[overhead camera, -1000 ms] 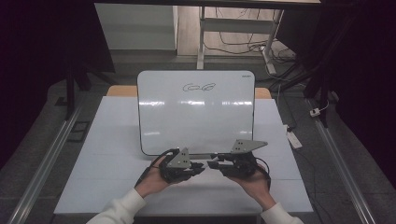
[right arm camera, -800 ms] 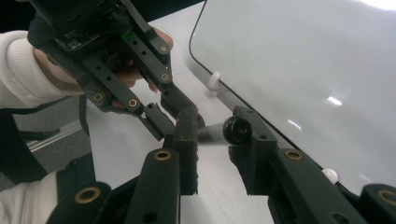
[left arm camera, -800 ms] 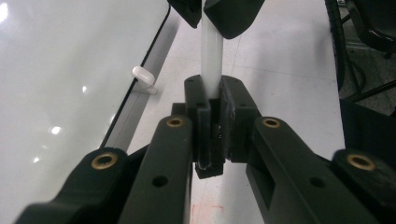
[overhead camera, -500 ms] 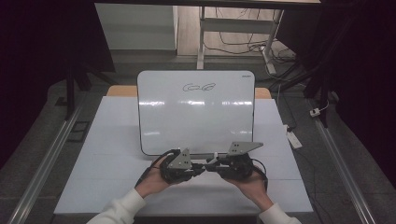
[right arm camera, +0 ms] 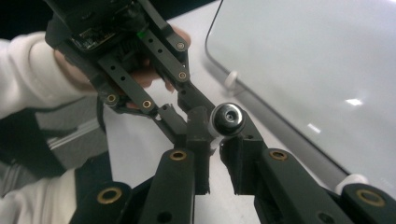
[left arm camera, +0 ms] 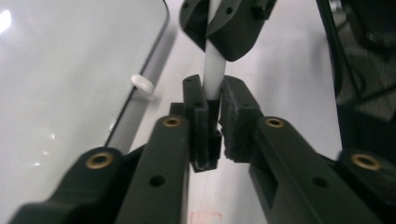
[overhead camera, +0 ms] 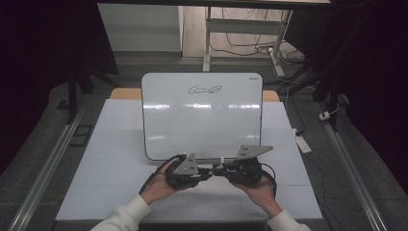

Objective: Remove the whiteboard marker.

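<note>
Right now we've got the marker (left arm camera: 212,74) strung btwn both grippers, just in front of the whiteboard (overhead camera: 202,115). Left gripper (overhead camera: 208,172) clamps the black cap end; right gripper (overhead camera: 219,170), jaws just closing, is clenched on the white barrel. We'd pull straight apart along the marker's axis w/o twisting, hands level.

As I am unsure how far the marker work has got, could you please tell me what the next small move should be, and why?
Probably pull the two apart along the marker to free its cap: the left hand-held gripper clamps the black end, the right hand-held gripper the white barrel, in front of the whiteboard.
</note>
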Tool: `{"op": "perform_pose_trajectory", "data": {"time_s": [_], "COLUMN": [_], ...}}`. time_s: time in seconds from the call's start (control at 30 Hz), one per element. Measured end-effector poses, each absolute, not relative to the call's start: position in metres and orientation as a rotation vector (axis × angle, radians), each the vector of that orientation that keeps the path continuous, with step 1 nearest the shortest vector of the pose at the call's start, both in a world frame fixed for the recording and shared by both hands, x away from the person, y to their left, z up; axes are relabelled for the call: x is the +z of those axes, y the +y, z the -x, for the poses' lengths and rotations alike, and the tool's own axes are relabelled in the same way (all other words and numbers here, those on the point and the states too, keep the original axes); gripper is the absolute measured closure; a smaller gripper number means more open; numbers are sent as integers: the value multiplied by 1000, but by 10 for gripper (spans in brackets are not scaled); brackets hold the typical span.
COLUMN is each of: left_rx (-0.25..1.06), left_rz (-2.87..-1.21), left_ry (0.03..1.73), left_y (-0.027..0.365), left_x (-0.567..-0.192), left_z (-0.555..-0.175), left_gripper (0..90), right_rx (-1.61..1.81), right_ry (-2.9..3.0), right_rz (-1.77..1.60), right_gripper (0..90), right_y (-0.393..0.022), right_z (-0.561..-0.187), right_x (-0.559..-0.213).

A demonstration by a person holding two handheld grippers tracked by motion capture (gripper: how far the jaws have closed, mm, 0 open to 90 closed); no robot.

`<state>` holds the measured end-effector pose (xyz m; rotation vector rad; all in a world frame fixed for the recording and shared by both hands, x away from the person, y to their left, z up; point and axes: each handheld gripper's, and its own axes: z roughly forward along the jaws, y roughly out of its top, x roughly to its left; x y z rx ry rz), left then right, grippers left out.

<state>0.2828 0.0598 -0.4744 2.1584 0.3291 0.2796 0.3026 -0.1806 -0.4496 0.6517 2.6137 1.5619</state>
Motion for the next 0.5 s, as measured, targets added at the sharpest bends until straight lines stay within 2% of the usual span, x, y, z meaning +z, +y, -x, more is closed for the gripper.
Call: {"op": "perform_pose_trajectory", "data": {"time_s": [0.1, 0.23, 0.33, 0.5], "left_rx": [278, 258, 257, 248], "left_rz": [-2098, -2055, -2051, -2022], "left_ry": [395, 487, 551, 709], "left_y": [67, 82, 92, 127], "left_x": [-471, -468, -470, -480], "left_z": [-283, -281, -278, -264], "left_gripper": [600, 421, 366, 332], "right_rx": [1566, 1602, 1607, 1623], "right_ry": [2548, 2465, 2411, 2351], "right_rz": [-659, -661, -647, -651], "right_gripper": [799, 799, 799, 798], "right_y": [-185, -191, -195, -200], "right_z": [-301, -300, -298, -299], "right_x": [-446, -442, -439, -435]}}
